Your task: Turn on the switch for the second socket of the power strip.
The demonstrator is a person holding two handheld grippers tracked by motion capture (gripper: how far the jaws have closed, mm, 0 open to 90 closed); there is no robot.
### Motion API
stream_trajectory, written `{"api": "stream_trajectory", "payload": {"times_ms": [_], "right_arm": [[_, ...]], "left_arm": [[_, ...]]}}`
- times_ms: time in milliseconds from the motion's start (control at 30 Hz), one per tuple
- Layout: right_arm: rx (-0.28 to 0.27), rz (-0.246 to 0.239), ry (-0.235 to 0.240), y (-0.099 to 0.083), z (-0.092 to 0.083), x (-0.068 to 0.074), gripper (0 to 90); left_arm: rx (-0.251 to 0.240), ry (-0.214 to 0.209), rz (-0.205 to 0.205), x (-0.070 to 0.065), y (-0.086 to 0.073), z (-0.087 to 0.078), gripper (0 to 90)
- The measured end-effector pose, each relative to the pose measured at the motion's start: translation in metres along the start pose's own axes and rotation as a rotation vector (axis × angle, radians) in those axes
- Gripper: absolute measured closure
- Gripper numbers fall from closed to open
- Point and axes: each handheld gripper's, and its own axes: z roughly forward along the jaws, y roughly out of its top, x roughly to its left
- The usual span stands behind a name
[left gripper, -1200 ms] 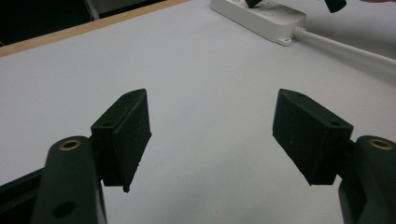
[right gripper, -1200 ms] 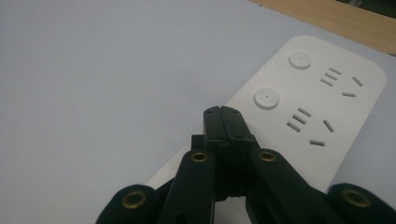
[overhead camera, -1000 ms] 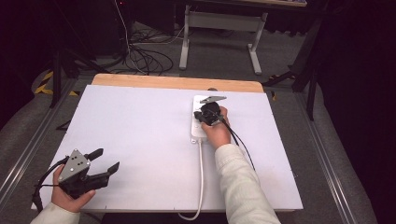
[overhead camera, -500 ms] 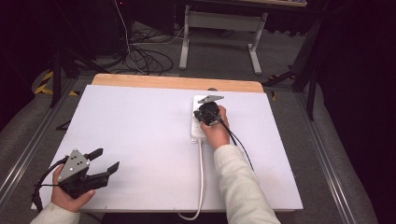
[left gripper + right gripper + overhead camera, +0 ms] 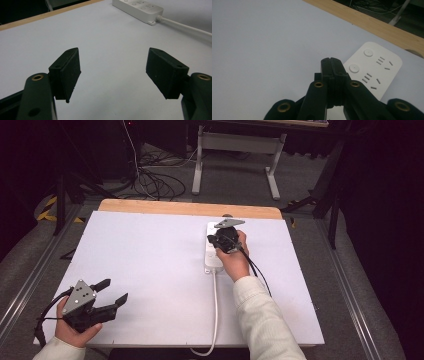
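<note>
Your right gripper (image 5: 216,240) hangs over the white power strip (image 5: 214,255), which lies toward the far right of the white counter (image 5: 150,255) with its cord (image 5: 215,310) trailing back to the near edge. Its fingers (image 5: 331,67) are pressed together with nothing between them, their tips just above the strip's round buttons (image 5: 354,68). Your left gripper (image 5: 112,292) sits at the near left corner, well apart from the strip, its fingers (image 5: 67,70) spread wide and empty.
</note>
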Motion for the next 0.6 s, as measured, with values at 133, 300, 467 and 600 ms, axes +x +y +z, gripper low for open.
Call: {"api": "stream_trajectory", "payload": {"times_ms": [133,300,467,600], "right_arm": [[-0.020,-0.002,-0.002,0.004,-0.011,0.001,90.0],[-0.057,0.012,0.006,0.008,-0.029,0.002,90.0],[-0.069,0.009,0.017,0.011,-0.042,0.003,90.0],[-0.079,0.004,0.028,0.012,-0.048,0.004,90.0]], "left_arm": [[0.000,-0.001,-0.001,0.000,0.000,0.000,28.0],[0.001,-0.007,-0.008,0.000,0.000,0.001,28.0],[0.003,-0.009,-0.004,-0.001,0.001,0.002,28.0],[0.002,-0.008,-0.008,-0.001,0.000,0.002,28.0]]}}
